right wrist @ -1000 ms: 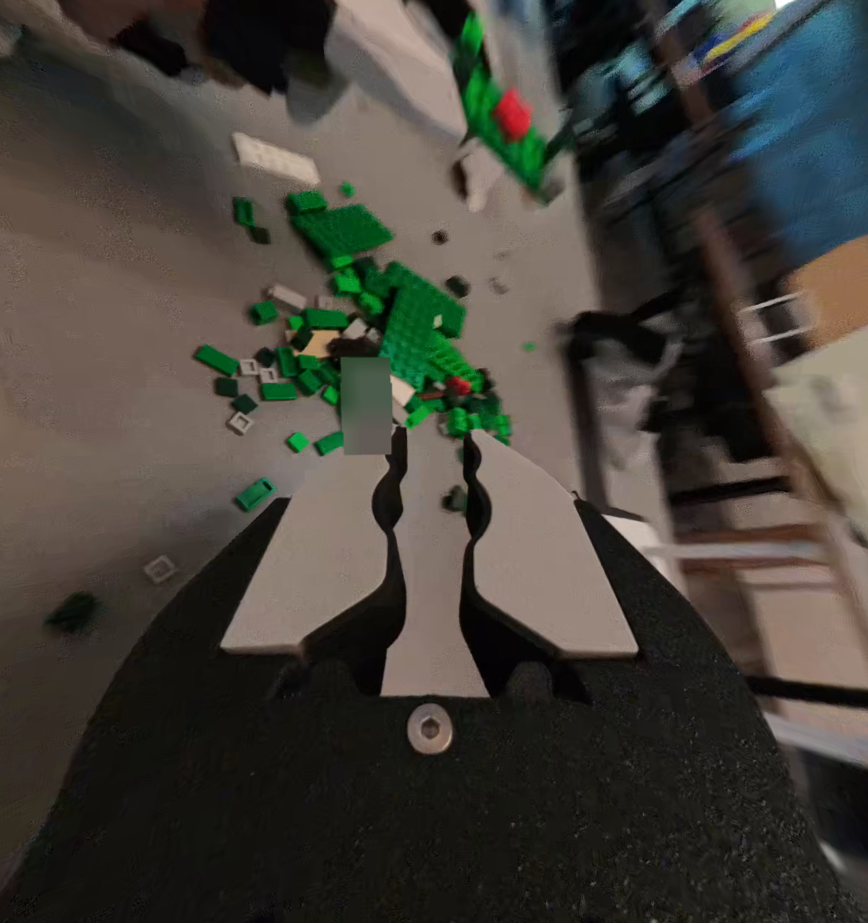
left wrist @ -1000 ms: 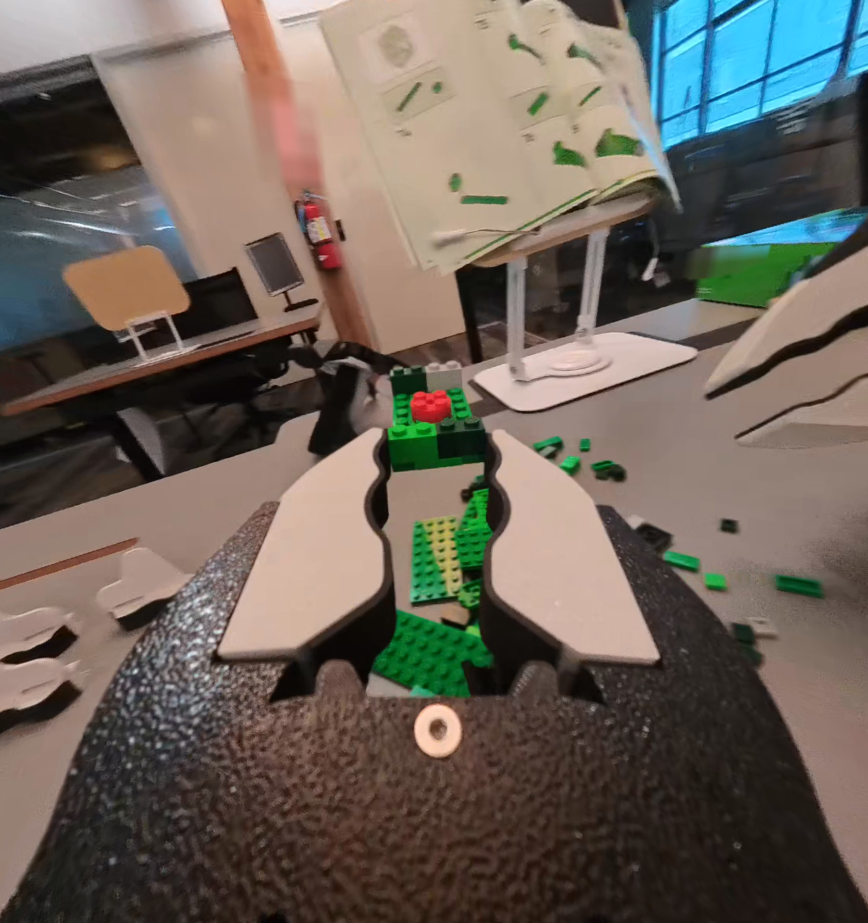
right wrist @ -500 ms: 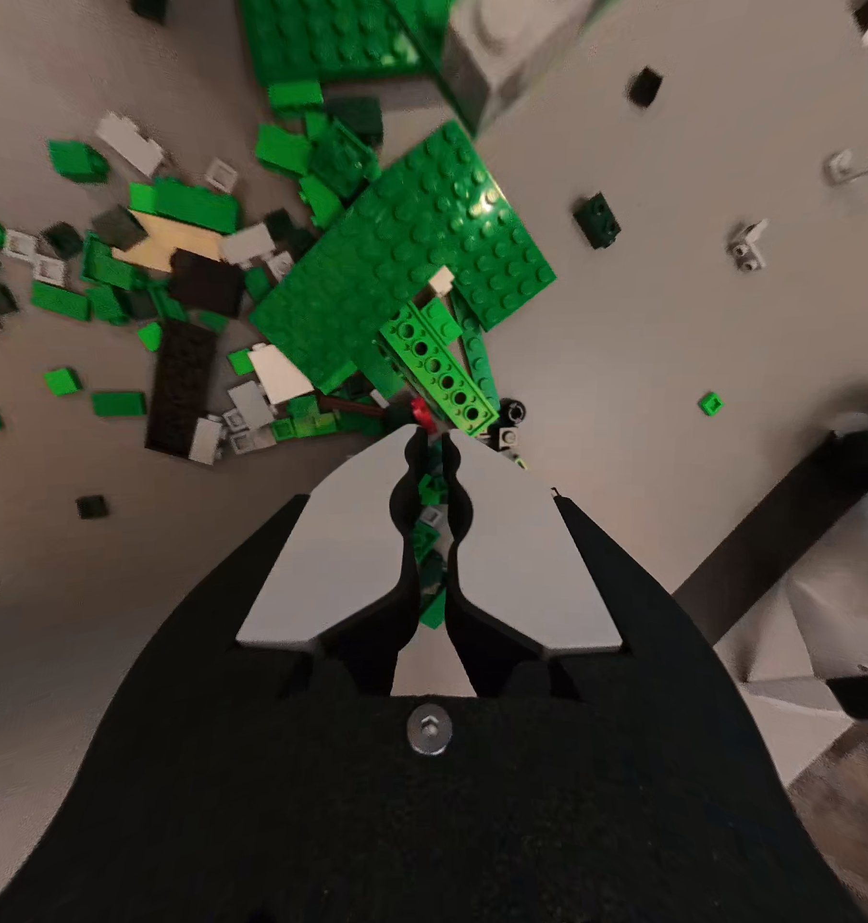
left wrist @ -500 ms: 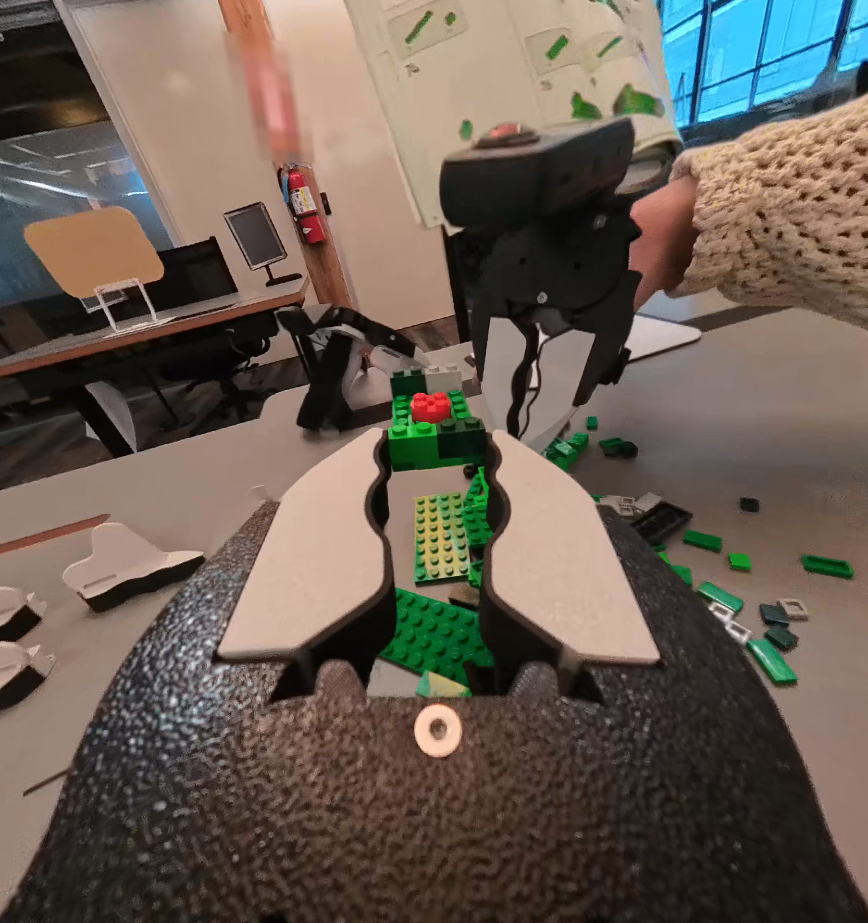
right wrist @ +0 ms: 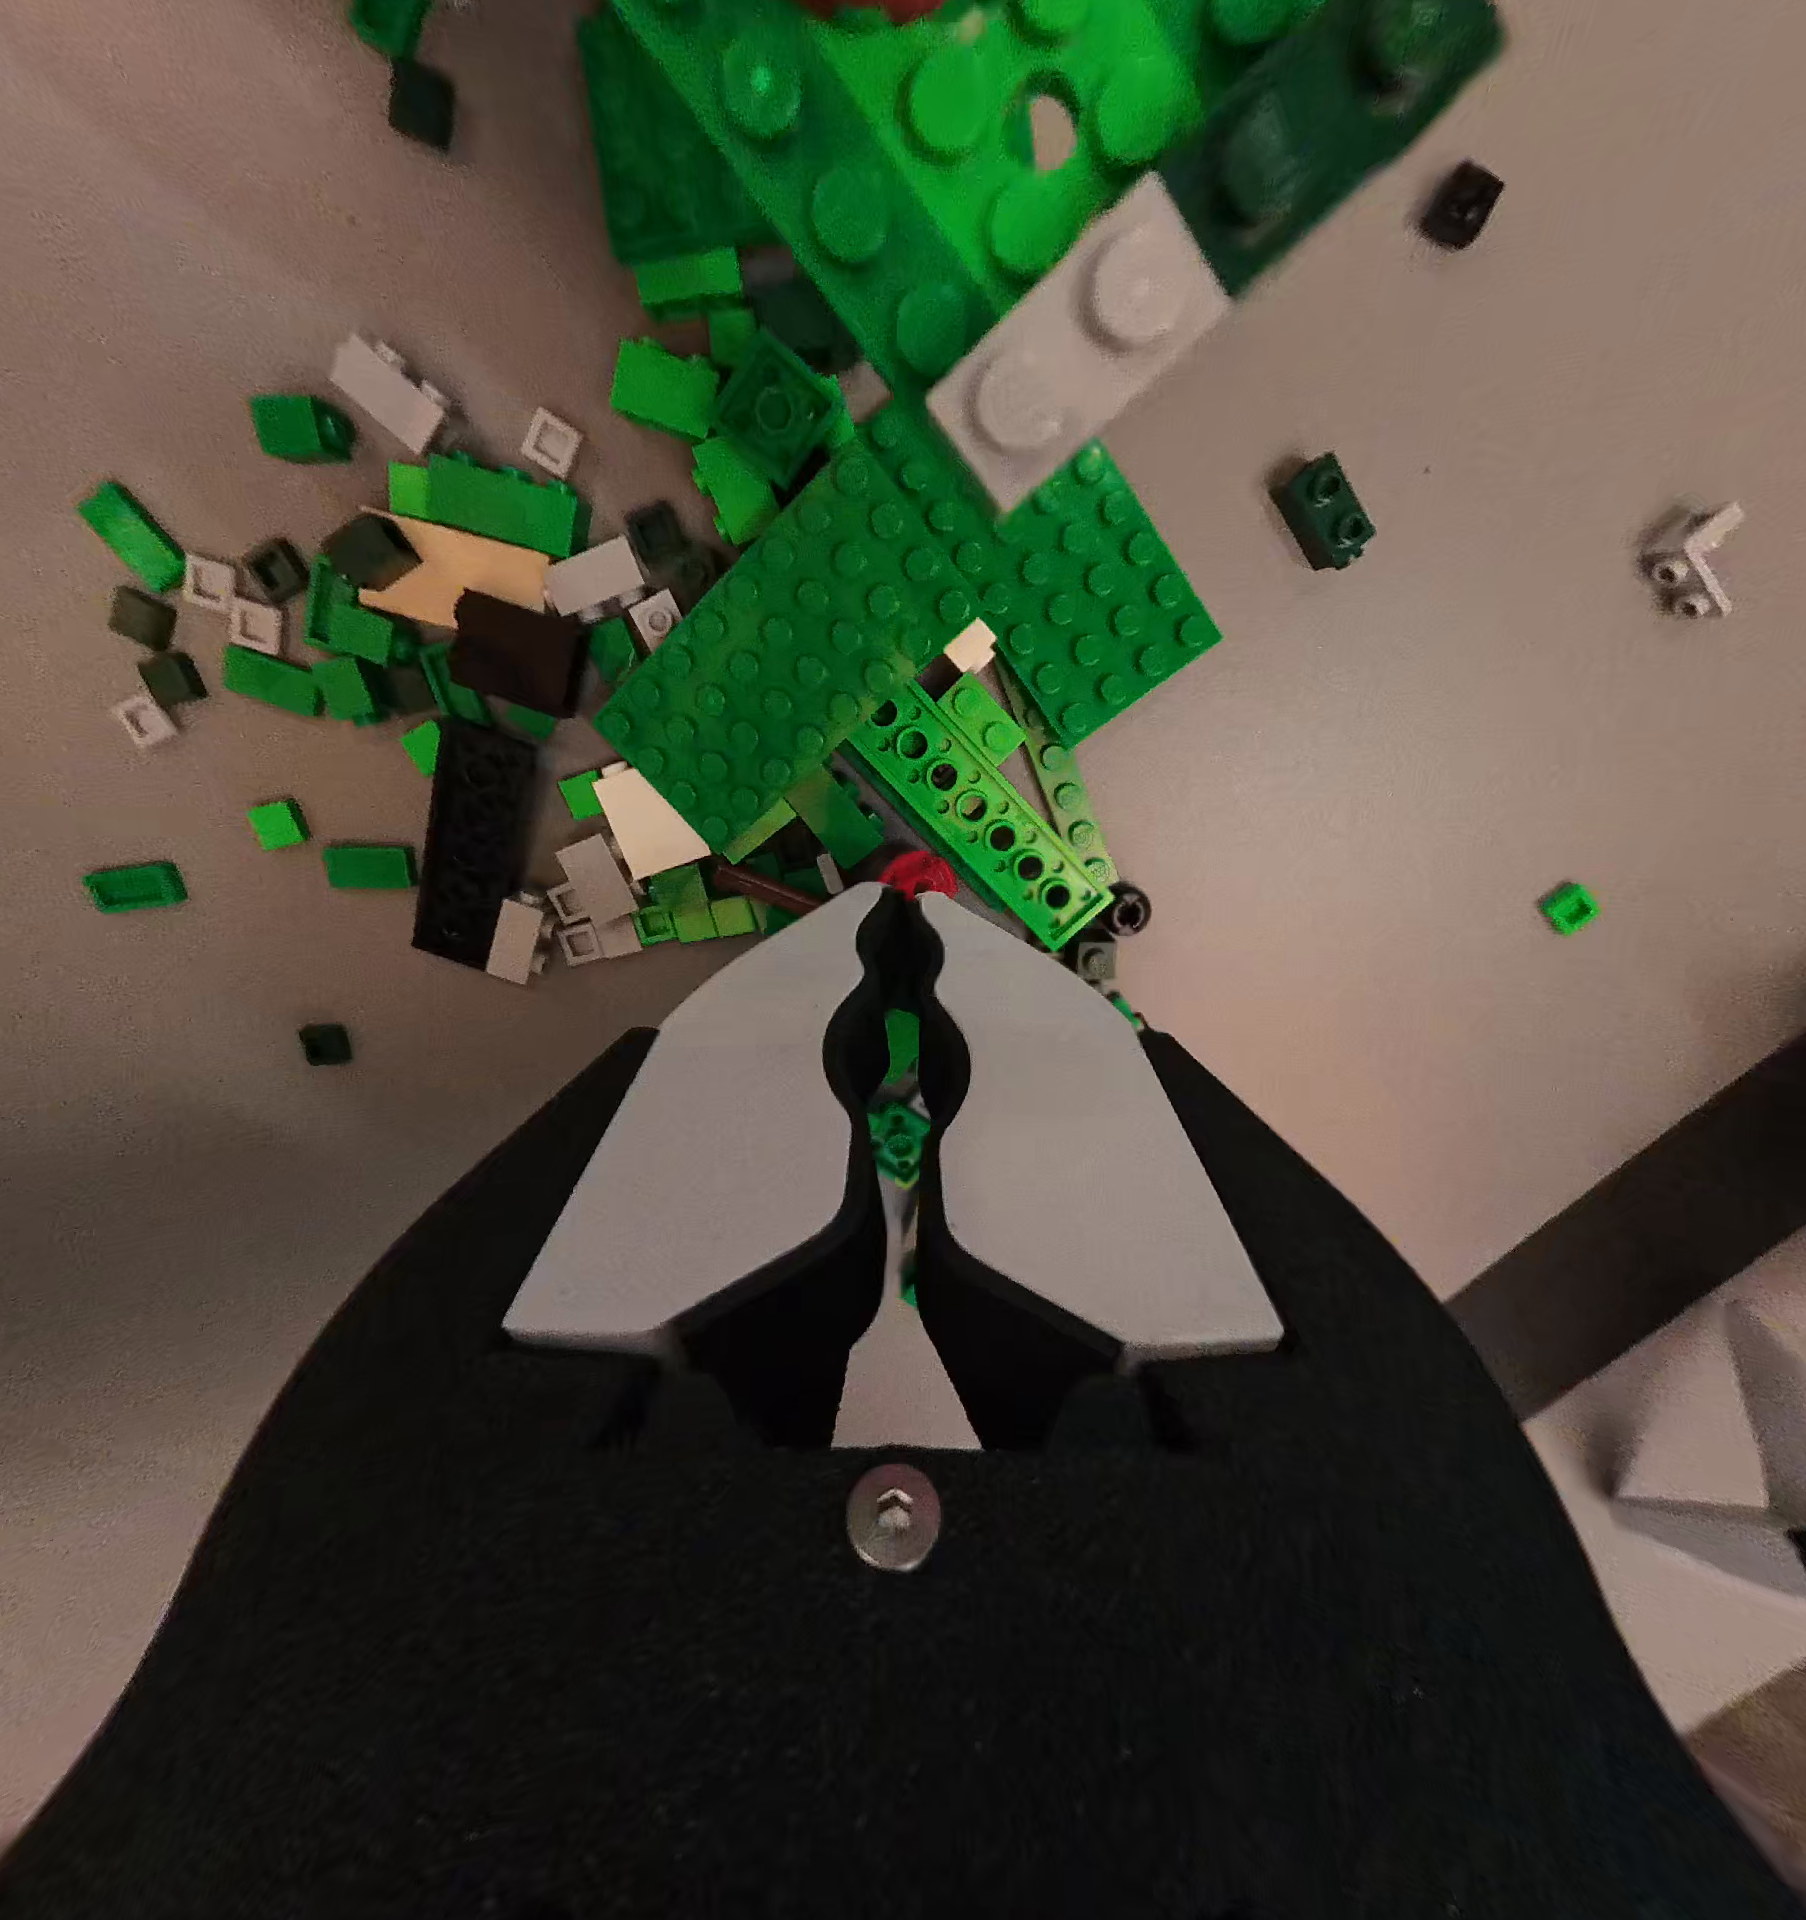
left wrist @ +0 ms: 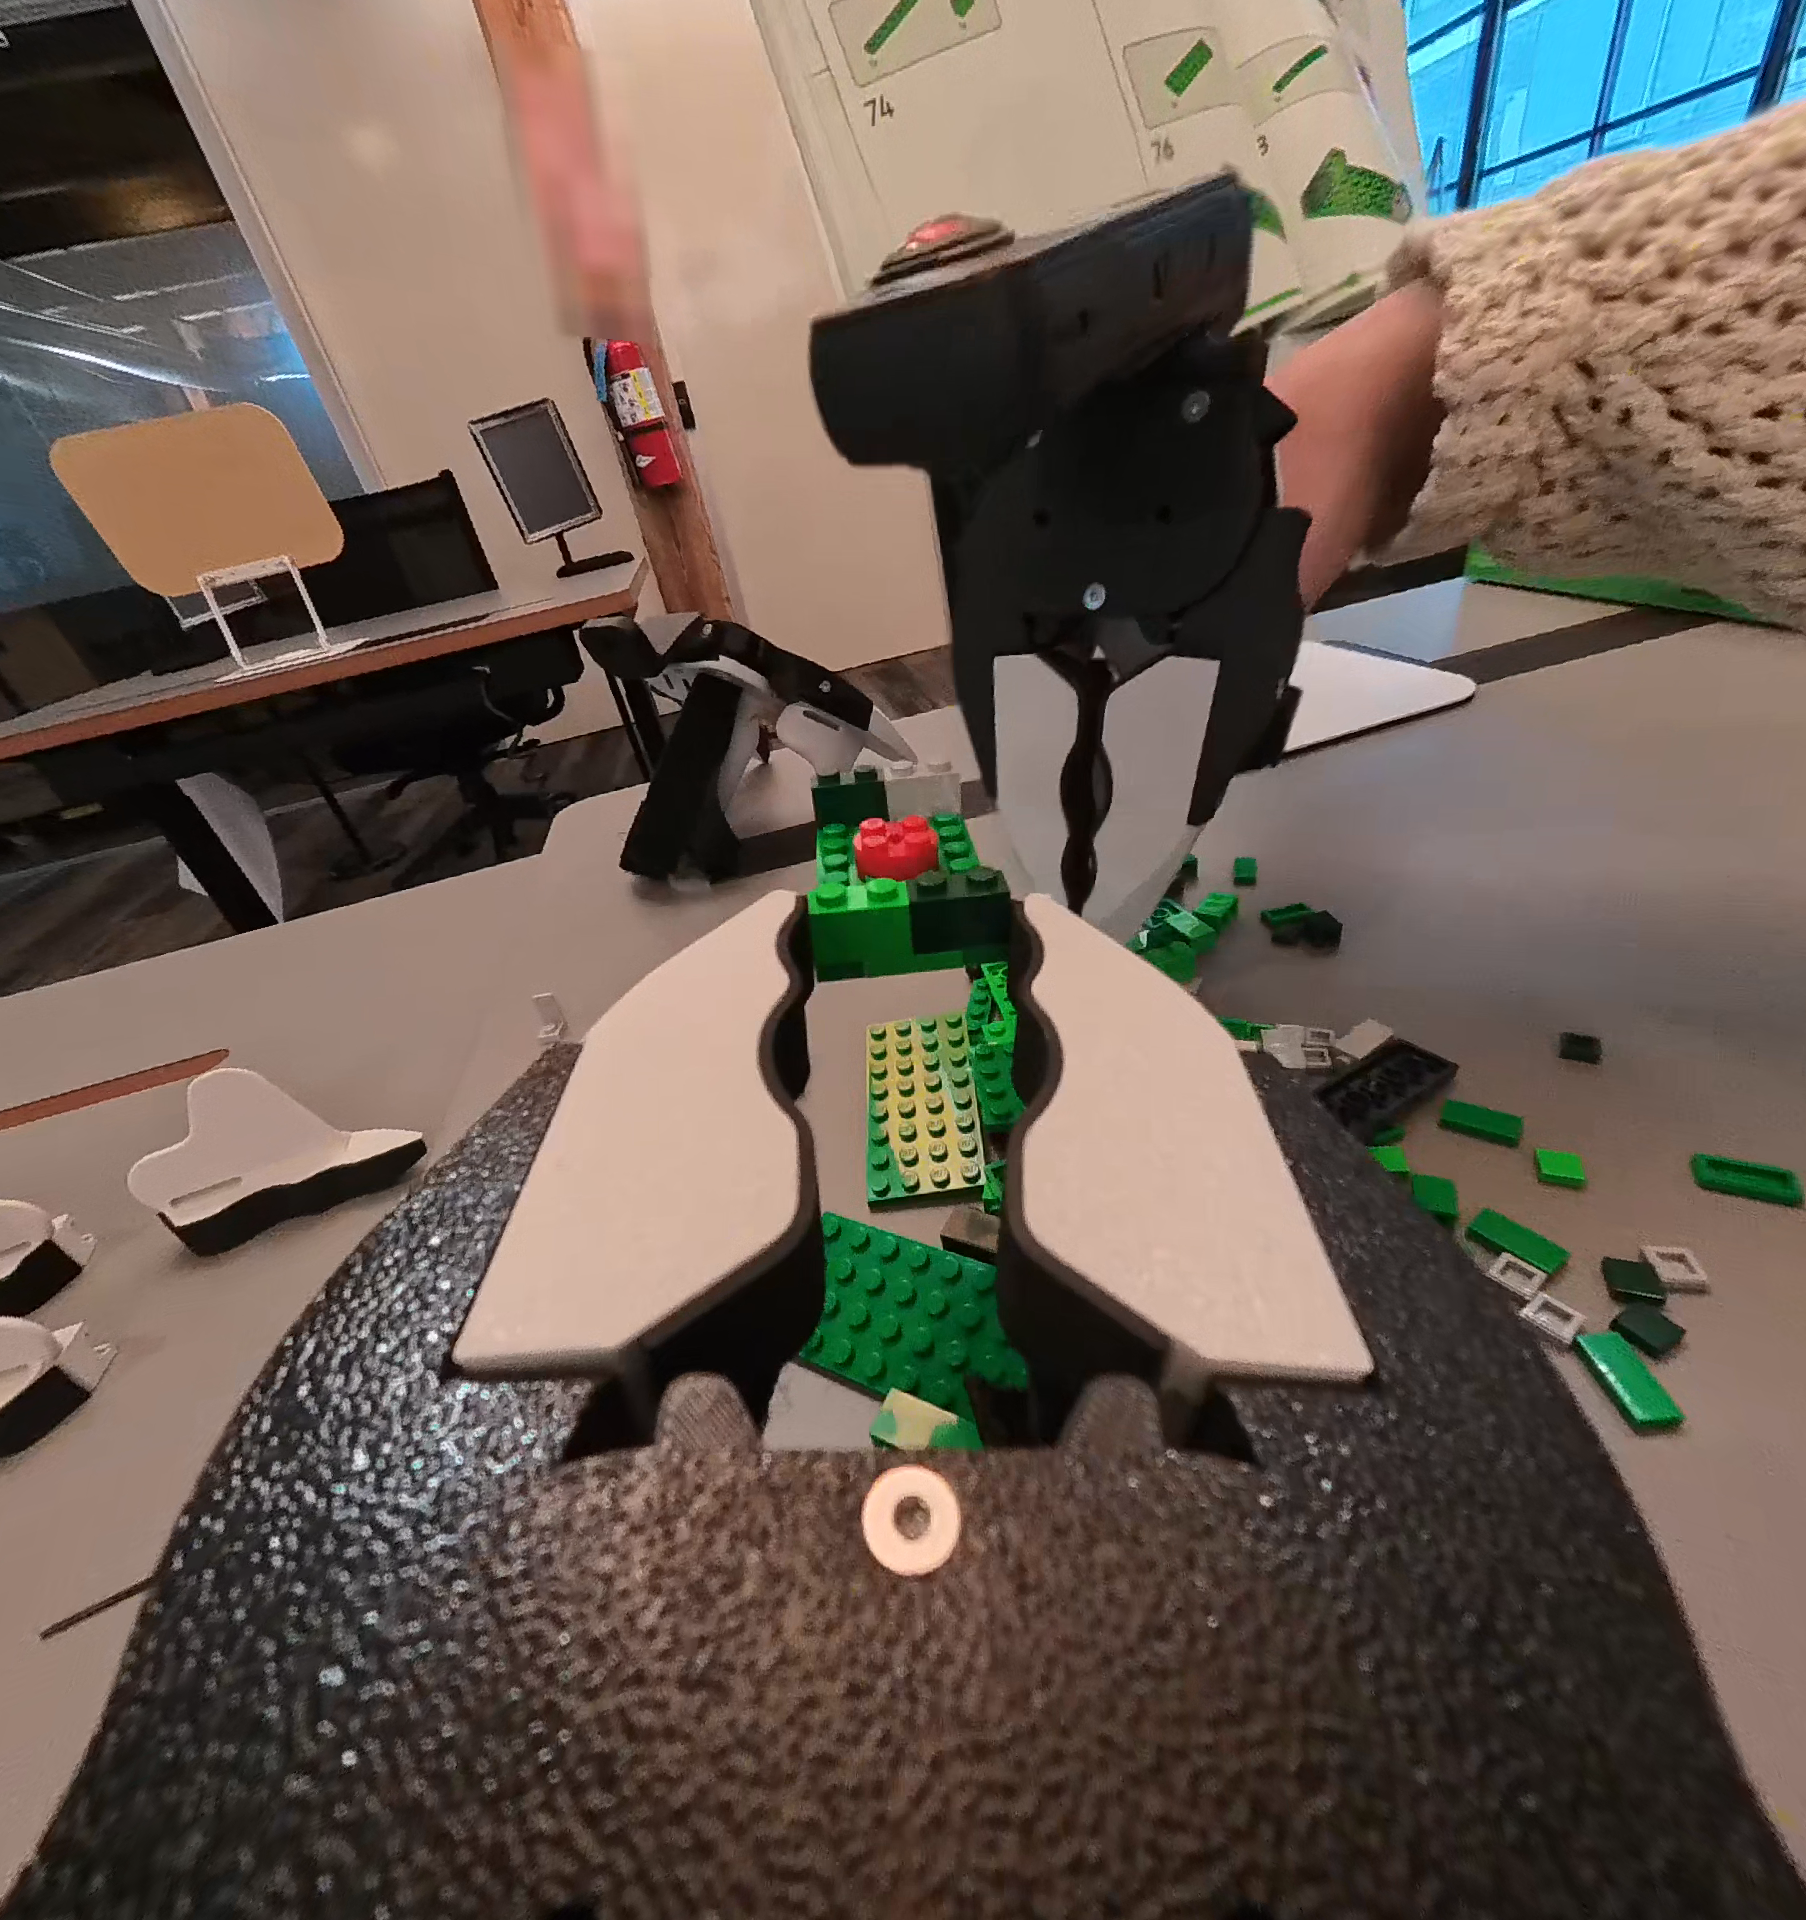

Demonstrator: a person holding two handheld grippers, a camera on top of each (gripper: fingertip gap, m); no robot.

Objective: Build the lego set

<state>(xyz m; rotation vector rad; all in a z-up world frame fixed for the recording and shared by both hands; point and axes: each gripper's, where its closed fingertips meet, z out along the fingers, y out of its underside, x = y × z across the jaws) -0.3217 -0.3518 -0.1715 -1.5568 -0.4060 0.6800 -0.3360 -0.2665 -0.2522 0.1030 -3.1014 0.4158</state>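
Observation:
My left gripper (left wrist: 909,925) is shut on a green lego assembly (left wrist: 909,894) with a red round piece on top, and holds it above the grey table. The assembly also shows blurred at the top of the right wrist view (right wrist: 982,156), with a grey plate (right wrist: 1086,332) at its end. My right gripper (right wrist: 897,912) points straight down into the pile of loose green pieces (right wrist: 878,623) with its fingers together. Its tips are next to a small red round piece (right wrist: 918,873). I cannot tell whether anything is between them. It also shows in the left wrist view (left wrist: 1086,883), just right of the assembly.
Large green plates (left wrist: 920,1101) lie under my left gripper. Small green, grey and black pieces (left wrist: 1501,1236) are scattered to the right. An instruction booklet (left wrist: 1086,83) stands on a holder behind. Spare gripper fingers (left wrist: 255,1164) lie at left. Another gripper (left wrist: 733,727) lies at the table's far edge.
My right gripper has swung down over the pile, come lower and closed its fingers. My left gripper has kept its hold on the assembly and barely moved.

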